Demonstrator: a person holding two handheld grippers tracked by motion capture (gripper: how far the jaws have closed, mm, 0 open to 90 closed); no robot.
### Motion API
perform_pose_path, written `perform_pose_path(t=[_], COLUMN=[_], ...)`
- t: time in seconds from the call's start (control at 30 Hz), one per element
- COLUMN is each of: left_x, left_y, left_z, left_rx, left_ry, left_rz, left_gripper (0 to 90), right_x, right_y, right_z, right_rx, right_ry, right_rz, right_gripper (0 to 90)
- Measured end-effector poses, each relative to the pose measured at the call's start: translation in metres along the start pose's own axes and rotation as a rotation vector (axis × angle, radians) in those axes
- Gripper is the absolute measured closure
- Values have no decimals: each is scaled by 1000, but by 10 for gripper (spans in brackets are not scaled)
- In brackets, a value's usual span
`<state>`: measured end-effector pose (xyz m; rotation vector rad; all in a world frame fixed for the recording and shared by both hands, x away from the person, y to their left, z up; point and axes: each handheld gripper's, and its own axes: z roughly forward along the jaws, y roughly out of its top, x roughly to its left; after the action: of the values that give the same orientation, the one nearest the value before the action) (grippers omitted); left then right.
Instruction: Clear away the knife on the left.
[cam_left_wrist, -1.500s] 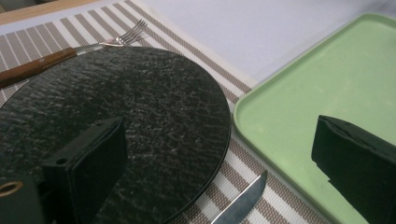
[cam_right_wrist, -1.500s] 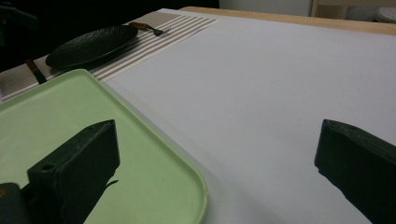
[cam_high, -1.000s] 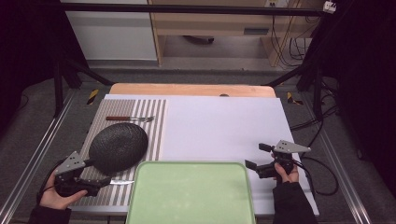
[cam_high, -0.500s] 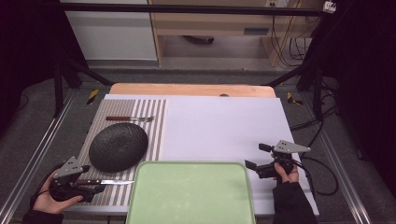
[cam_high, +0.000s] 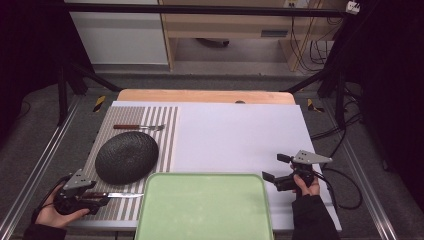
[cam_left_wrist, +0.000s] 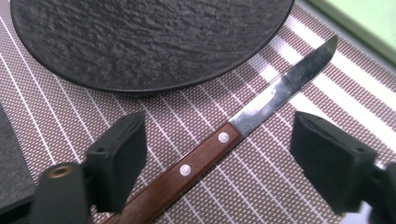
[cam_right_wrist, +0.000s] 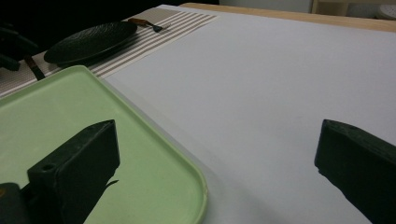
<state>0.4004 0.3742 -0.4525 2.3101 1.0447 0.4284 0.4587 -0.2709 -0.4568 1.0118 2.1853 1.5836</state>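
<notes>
Since the earlier frame the left gripper (cam_left_wrist: 219, 163) has dropped from the black plate (cam_high: 126, 157) and its jaws, just closing but still spread, straddle the knife (cam_left_wrist: 224, 140) on the striped placemat (cam_high: 167, 132); light, stiff and slick-bladed, it is probably best pinched at the riveted wooden handle.

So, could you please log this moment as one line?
left gripper: jaws just closing, astride knife handle, no contact | right gripper: open, idle | plate: on striped mat

The high view is looking dim and a bit fuzzy, with black corners at 9 and 3 o'clock. The white sheet (cam_high: 240, 135) is glowing brightest in the middle. Up close, the knife blade (cam_left_wrist: 285, 88) is shining, and the near black jaws are looking blurry.
</notes>
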Motion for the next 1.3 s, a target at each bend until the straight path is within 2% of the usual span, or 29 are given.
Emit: perform_pose_path(t=[0.23,0.43,0.5,0.7,1.03,1.23,1.3], left_x=[1,2,2,0,-4,-10,-10], left_y=[0,-1,-1,-1,0,1,1], left_z=[4,5,5,5,1,-1,-2], left_rx=[38,45,50,65,110,130,143], left_ry=[0,-2,-8,-8,-26,-24,-32], left_rz=[30,47,56,84,132,182,181], left_gripper=[343,427,490,557,604,632,644], right_x=[0,0,0,0,0,0,0], right_y=[0,0,0,0,0,0,0], right_z=[0,0,0,0,0,0,0], right_rx=[2,2,6,3,7,5,4], right_ry=[0,0,0,0,1,2,3], right_rz=[-1,-2,-1,-1,-1,-1,-1], right_gripper=[3,4,4,4,4,3,4])
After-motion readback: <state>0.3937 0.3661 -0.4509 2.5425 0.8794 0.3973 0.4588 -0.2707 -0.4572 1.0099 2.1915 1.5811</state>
